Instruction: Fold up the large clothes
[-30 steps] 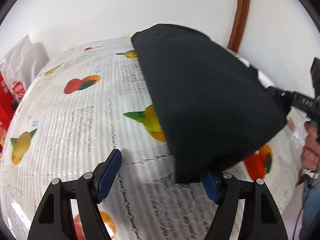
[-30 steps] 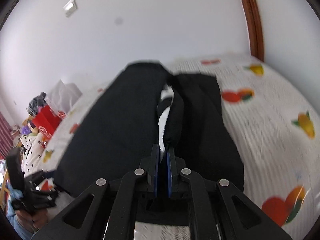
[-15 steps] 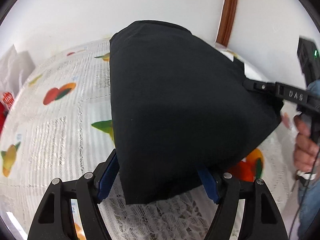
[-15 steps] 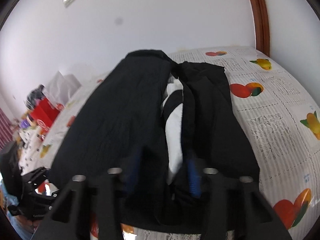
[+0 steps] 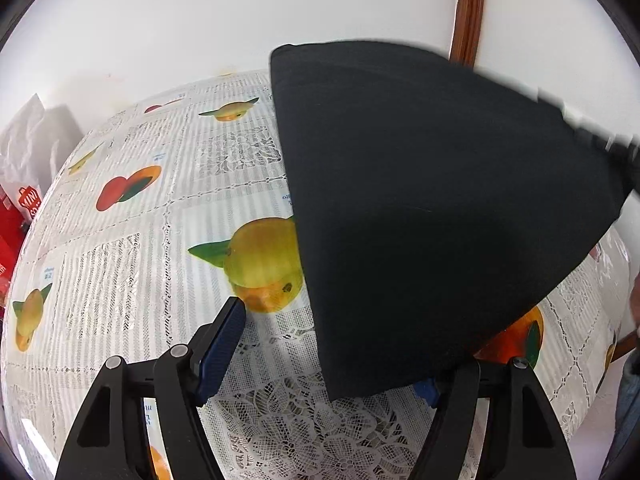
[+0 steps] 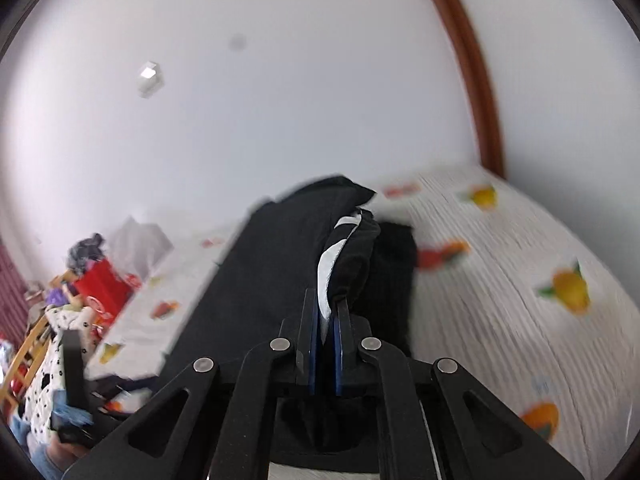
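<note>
Jaws of the right gripper (image 6: 325, 316) pinch a bunched edge of the black garment (image 5: 432, 208), lifting it off the fruit-print surface (image 5: 168, 240); the left gripper (image 5: 332, 344) gapes, empty, beneath a drooping corner. Soft, limp cloth, probably best gripped at corners.

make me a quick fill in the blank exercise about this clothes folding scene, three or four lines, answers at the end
1. The garment being folded is ____ in colour.
2. The tablecloth under it is printed with pictures of ____.
3. The right tongs are shut on a bunched fold of the ____.
4. The left tongs stand ____, one pad over bare tablecloth.

Missing words: black; fruit; garment; open
</note>
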A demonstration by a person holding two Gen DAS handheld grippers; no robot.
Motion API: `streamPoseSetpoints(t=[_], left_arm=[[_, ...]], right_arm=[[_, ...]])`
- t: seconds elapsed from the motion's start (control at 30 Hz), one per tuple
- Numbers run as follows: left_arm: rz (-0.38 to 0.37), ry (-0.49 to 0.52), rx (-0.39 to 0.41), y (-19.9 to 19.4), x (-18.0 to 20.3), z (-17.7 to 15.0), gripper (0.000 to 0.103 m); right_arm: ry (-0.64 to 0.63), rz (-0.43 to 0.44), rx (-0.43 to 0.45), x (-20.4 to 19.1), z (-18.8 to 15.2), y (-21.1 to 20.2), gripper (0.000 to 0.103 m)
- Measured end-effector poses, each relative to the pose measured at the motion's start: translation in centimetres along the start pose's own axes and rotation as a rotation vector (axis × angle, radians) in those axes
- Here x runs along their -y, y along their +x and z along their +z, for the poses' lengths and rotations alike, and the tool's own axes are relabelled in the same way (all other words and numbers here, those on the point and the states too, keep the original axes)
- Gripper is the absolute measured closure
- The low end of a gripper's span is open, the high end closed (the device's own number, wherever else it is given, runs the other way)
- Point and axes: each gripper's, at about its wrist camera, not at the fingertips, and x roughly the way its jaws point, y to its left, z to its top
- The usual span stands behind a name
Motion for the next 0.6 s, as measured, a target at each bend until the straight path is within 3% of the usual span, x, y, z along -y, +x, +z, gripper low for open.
streamPoseSetpoints(t=[0.1,0.27,0.43,0.5,0.6], left_arm=[[-0.001,0.000,-0.001,-0.3,0.0,-0.2,0.031],[-0.005,-0.001,-0.002,-0.3,-0.5,-0.2,0.031],[-0.024,0.009,0.005,-0.7,-0.8,-0.3,0.031],[-0.041,0.014,0.007,-1.1,-1.0,-0.6,0.032],[-0.069,0.010,0.017,-1.7,-1.4,-1.0,0.032]], right_arm=[[0.038,-0.053,-0.088,1.8,-1.9,1.5,0.096],[0.009,-0.101,-0.108,1.8,-2.8,1.0,0.092],[-0.060,-0.147,-0.125,1.1,-2.8,-1.1,0.075],[-0.098,-0.157,-0.127,1.0,-3.0,-2.6,0.058],[-0.135,-0.145,-0.153,1.1,-3.7,-4.5,0.054]])
